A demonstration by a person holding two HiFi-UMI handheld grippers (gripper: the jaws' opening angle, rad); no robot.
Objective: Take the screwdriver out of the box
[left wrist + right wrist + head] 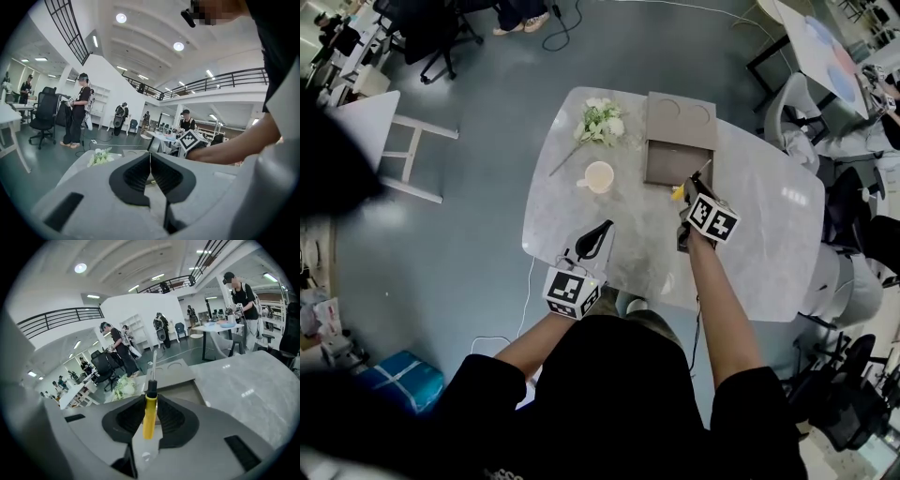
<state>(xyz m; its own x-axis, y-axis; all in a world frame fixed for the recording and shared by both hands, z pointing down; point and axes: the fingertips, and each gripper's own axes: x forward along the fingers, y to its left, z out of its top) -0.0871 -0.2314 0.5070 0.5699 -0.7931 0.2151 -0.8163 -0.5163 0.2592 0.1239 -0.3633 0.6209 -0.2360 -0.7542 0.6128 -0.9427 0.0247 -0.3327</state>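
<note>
Screwdriver in right claw

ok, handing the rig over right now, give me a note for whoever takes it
Left gripper: shut, empty, near the table's front edge.
Right gripper: shut on the yellow handle of the screwdriver, shaft pointing away.
Box: open on the table; the screwdriver is raised, out of its tray.
Done: grasp and lift-out.
Left: probably set the screwdriver on the table, then release.

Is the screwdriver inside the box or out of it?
Out. The right gripper clamps the screwdriver by its yellow handle, lifted free of the box.
</note>
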